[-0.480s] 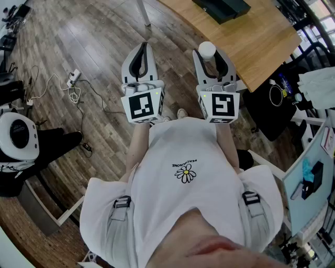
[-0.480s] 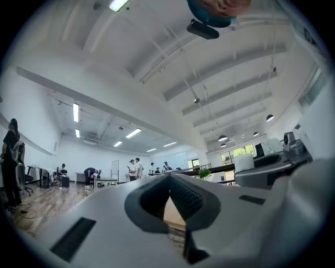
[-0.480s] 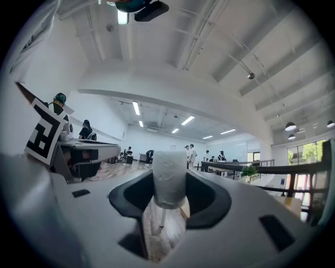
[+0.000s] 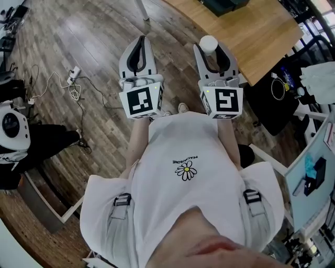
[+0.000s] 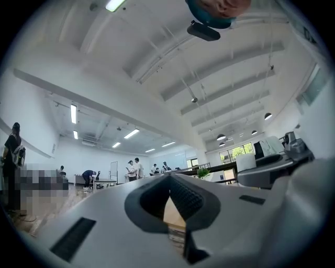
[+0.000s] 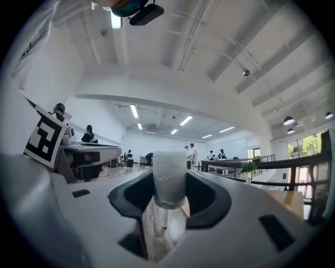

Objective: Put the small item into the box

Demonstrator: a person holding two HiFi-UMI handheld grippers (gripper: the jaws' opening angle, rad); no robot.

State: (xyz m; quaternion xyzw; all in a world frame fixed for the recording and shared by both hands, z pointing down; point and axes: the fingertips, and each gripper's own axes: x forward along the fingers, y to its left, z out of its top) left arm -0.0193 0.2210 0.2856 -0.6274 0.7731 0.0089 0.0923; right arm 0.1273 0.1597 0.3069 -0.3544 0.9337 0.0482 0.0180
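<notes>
The small item is a white cylinder [image 4: 208, 44], upright between the jaws of my right gripper [image 4: 211, 51], which is shut on it. In the right gripper view the cylinder [image 6: 169, 178] fills the gap between the dark pads [image 6: 209, 201]. My left gripper [image 4: 139, 41] is held level beside it, shut, with its tips meeting and nothing between them; the left gripper view shows the same [image 5: 170, 183]. Both grippers are out in front of the person's chest, above the wooden floor. A dark box [image 4: 219, 3] shows partly at the top edge, on a wooden table [image 4: 261, 36].
The table's near corner lies just right of my right gripper, and one white leg [image 4: 141, 10] stands beyond my left one. Cables and a power strip [image 4: 73, 78] lie on the floor at left. A white device [image 4: 13, 128] is far left, a dark chair [image 4: 272, 104] at right.
Both grippers sit slightly higher in the head view and the table has slid toward the top edge. The right gripper's hold on the cylinder is unchanged.
</notes>
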